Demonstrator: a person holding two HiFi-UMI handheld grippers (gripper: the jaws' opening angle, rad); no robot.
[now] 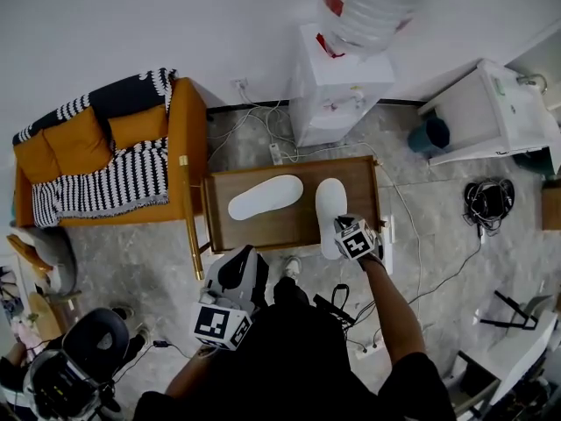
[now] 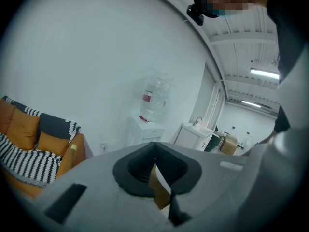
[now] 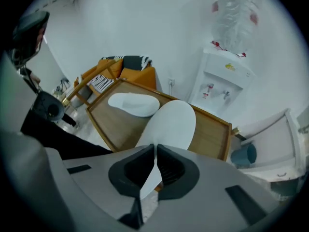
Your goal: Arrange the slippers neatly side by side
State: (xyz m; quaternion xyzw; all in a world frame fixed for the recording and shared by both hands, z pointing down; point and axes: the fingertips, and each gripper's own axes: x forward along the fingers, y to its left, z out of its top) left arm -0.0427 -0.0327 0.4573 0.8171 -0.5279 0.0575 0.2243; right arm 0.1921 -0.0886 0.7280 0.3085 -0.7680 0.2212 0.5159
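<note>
Clamping the right gripper (image 1: 355, 238) on the narrow near end of the flat white oval slipper (image 1: 330, 202), at 4 o'clock on the brown raised-rim wooden table (image 1: 263, 231); best kept low and slid rather than lifted, being thin and probably floppy. Worth squaring it first, then swinging the second flat white slipper (image 1: 266, 196), skewed at 9 o'clock and apart, until parallel. Holding the left gripper (image 1: 238, 261) idle off the table at 7 o'clock, jaws pressed together on nothing; smooth matte soles on slick wood, so likely to skate

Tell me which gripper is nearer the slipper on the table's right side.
Right: the right gripper clamps that slipper's near end; the left gripper hangs short of the table.
</note>
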